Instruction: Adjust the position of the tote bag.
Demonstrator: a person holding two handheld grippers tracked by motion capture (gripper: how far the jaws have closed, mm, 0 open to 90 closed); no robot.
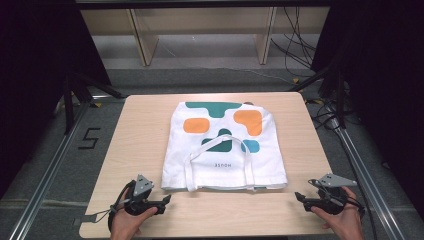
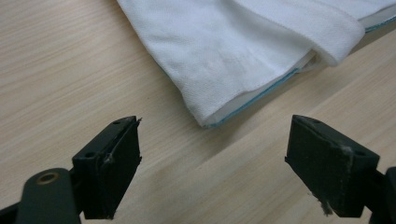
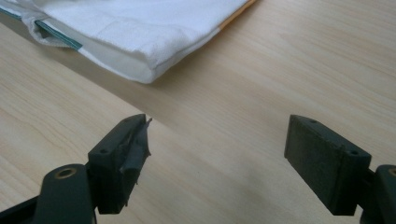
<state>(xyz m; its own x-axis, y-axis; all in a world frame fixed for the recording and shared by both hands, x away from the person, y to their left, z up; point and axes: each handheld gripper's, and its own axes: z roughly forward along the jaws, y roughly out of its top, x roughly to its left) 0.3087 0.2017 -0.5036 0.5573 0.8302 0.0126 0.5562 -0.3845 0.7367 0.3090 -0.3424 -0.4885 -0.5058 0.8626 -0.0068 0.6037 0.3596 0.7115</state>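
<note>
A white cloth bag (image 1: 222, 145) is laid flat near the middle of a light wooden table (image 1: 145, 125). It is printed with green, orange and blue shapes, and its two white handles (image 1: 217, 160) are folded back onto the cloth, over a small line of dark letters. The open edge of the bag is turned toward the person's side of the table.

The left gripper (image 1: 161, 204) is held in the person's left hand (image 1: 127, 222) near the front edge of the table, just beside the near left corner of the bag but not touching it. In the left gripper view, the jaws are seen wide apart, with nothing between them except bare wood; the corner of the bag (image 2: 219, 70), with a thin blue-green seam along its edge, is seen a little ahead of them.

The right gripper (image 1: 302, 198) is held in the right hand (image 1: 345, 222) at the front right of the table, apart from the near right corner of the bag. In the right gripper view, its jaws are also spread fully and nothing is gripped; the folded corner of the bag (image 3: 130, 37) is seen farther ahead. A torn pad is seen on one of its jaws.
</note>
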